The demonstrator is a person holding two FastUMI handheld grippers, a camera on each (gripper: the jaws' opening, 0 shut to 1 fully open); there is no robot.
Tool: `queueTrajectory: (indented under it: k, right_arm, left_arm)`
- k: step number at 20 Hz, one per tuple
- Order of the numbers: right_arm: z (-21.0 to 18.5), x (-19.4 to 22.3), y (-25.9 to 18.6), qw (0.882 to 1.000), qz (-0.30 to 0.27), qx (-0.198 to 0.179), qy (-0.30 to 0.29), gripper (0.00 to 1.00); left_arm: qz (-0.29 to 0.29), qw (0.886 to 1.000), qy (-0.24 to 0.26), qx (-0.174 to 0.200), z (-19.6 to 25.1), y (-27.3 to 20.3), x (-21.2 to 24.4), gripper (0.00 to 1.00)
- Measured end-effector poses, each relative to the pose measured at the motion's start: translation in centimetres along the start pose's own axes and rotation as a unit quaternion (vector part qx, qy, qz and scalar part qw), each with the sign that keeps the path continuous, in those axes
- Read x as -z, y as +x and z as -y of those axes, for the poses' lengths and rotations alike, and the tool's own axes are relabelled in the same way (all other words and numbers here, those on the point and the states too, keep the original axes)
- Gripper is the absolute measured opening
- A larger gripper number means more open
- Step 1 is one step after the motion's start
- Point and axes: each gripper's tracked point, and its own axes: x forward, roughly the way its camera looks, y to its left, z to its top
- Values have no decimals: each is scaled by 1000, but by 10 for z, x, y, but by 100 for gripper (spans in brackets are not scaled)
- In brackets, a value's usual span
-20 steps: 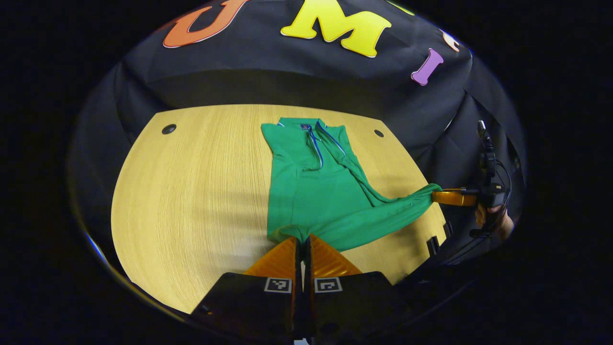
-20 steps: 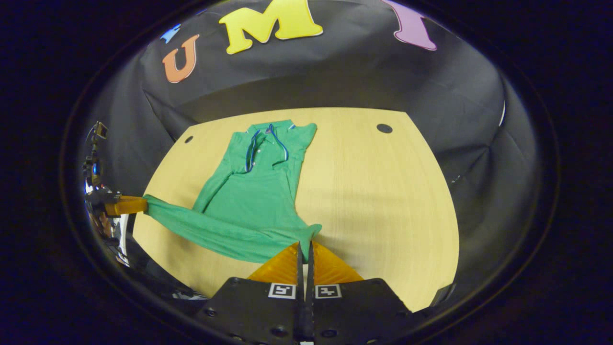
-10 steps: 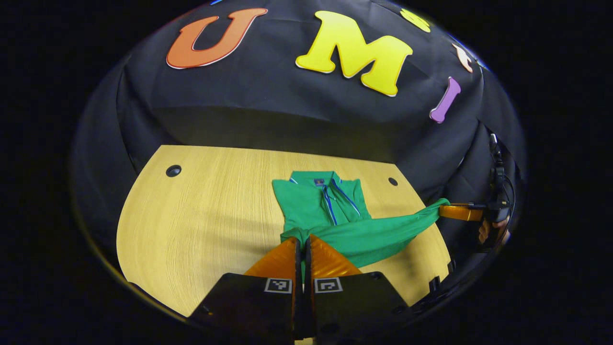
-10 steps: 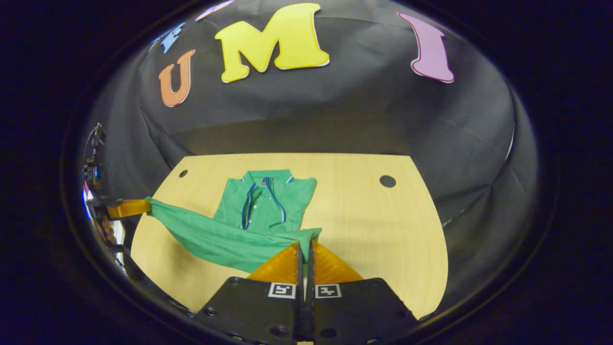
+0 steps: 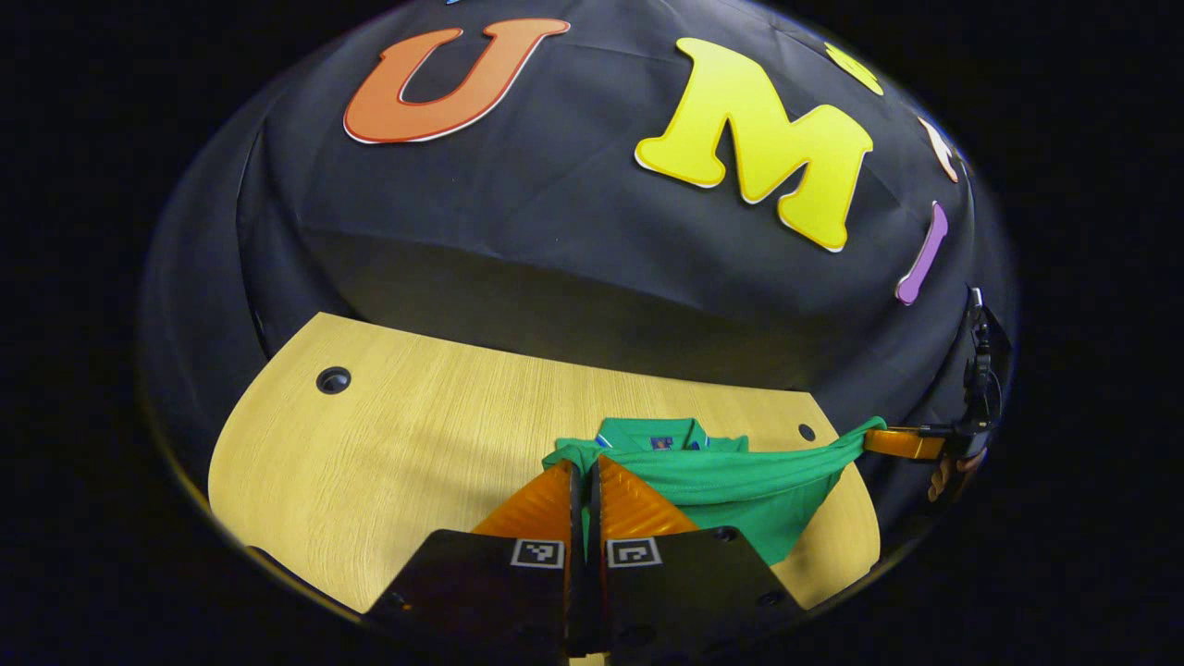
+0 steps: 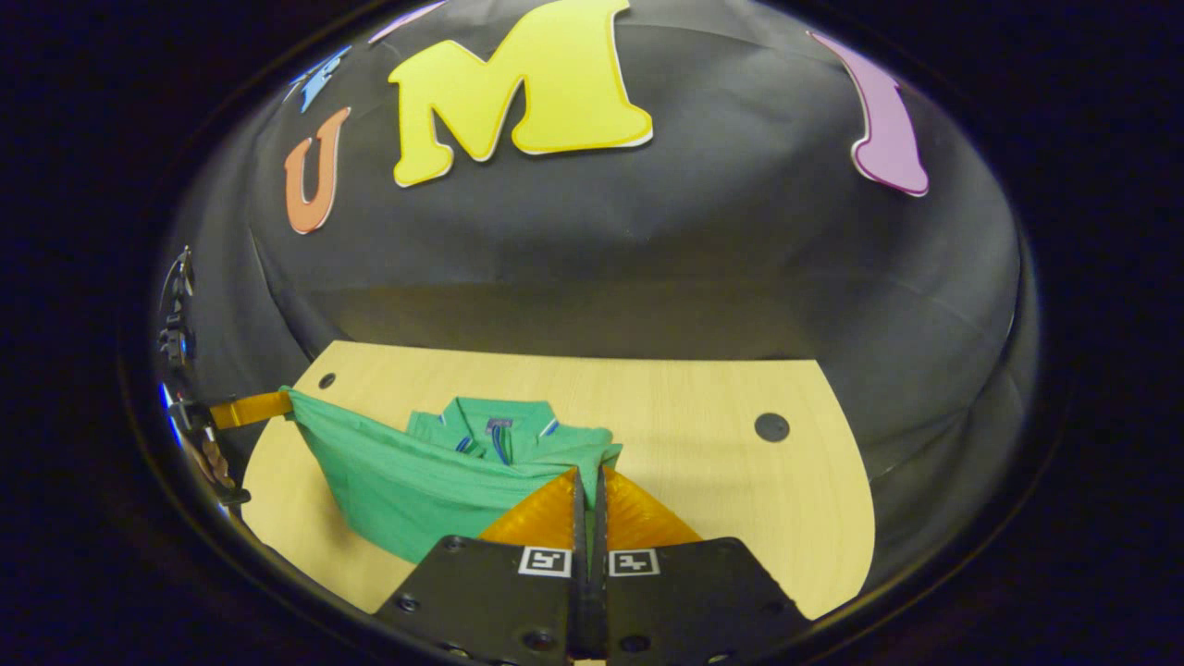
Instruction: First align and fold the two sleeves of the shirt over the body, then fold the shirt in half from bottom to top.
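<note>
Green knit shirt (image 5: 731, 486) lies on the pale wood-grain table (image 5: 398, 444), its hem lifted and stretched taut between both grippers. Left gripper (image 5: 584, 467) is clenched on one hem corner, right gripper (image 6: 588, 474) on the other. Collar label is too small to read.

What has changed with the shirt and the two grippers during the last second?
Both grippers carried the bottom hem of the green shirt up and forward toward the collar, so the lower half now covers most of the body. The left gripper and the right gripper remained shut on the hem corners. The collar end kept its place on the wooden table.
</note>
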Motion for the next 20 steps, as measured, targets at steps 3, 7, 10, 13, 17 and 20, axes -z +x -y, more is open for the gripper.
queueTrajectory:
  k: [3,7,10,13,17,20]
  right_arm:
    - [2,-12,35,1000,13,1,12,0]
    - [5,-11,90,1000,7,-2,8,0]
    - [3,5,120,1000,-9,-6,7,0]
    - [3,17,141,1000,-24,-5,0,1]
    - [4,33,147,999,-34,1,-6,2]
    - [10,34,146,999,-32,12,-9,20]
  left_arm:
    - [20,1000,8,-10,-5,40,-8,3]
    - [22,999,12,-29,-21,89,6,3]
    - [5,999,18,-41,-36,110,23,3]
    - [-3,998,25,-50,-44,124,33,4]
    - [-18,998,29,-49,-41,131,43,10]
    - [-7,998,33,-50,-39,127,34,13]
